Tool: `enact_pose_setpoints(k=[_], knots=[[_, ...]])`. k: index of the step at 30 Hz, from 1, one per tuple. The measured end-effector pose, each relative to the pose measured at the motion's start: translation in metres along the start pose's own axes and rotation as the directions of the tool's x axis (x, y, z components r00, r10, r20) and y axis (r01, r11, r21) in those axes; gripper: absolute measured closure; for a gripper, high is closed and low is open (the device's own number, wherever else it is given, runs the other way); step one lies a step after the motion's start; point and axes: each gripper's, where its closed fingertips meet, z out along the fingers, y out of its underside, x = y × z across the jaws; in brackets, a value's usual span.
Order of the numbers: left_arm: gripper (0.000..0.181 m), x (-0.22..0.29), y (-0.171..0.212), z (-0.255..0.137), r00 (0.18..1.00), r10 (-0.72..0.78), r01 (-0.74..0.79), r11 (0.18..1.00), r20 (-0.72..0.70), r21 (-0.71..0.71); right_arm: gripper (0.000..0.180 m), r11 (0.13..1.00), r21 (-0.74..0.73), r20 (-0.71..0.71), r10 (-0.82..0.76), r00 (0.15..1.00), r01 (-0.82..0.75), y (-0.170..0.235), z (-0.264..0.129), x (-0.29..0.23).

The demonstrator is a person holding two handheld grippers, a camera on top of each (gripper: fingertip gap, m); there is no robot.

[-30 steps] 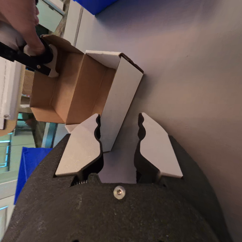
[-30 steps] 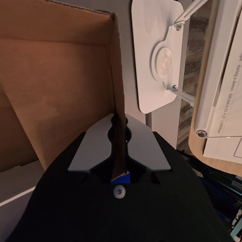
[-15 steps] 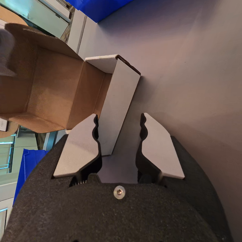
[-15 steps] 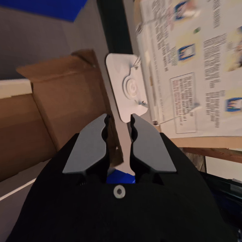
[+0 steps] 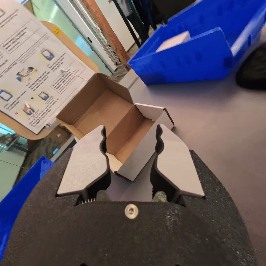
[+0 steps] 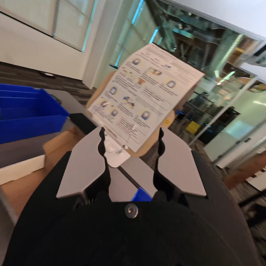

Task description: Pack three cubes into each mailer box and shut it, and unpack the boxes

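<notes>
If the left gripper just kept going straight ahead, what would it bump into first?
Most likely the open mailer box. The left gripper is open, and the box's white front wall already sits between its fingers on the grey table. The box looks empty. Depth is hard to judge, so contact may come almost at once.

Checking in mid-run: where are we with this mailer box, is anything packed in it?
Done: the mailer box sits on the grey table with its lid folded back. In hand: nothing; the left gripper and right gripper are both open and empty. Left: what shows of the box's inside holds no cubes, so packing three cubes and shutting it remain. Blue bins stand behind.
</notes>
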Motion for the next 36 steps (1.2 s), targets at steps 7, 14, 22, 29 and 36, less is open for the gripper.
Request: enact_pose_setpoints(k=[7,14,22,29,36], knots=[[0.121,-0.071,-0.017,-0.031,0.95,-0.3,0.284,0.946,0.089,0.157,0.117,0.99,0.135,-0.102,0.051,0.993,-0.037,-0.014,-0.03,0.038],[0.129,-0.177,0.002,-0.101,0.99,-0.062,0.068,0.996,0.124,-0.048,0.124,0.998,0.062,-0.132,-0.016,0.991,0.025,0.0,-0.043,0.047],[0.126,-0.234,0.178,-0.092,0.943,0.078,-0.299,0.629,-0.324,-0.718,0.125,0.998,0.03,-0.129,-0.047,0.99,0.051,0.007,-0.043,0.051],[0.114,-0.226,0.262,-0.101,0.847,0.007,-0.493,0.382,-0.531,-0.782,0.124,0.997,0.006,-0.128,-0.081,0.988,0.082,0.011,-0.045,0.051],[0.118,-0.225,0.282,-0.095,0.828,-0.013,-0.513,0.384,-0.56,-0.767,0.124,0.996,-0.001,-0.123,-0.084,0.989,0.085,0.016,-0.04,0.053]])
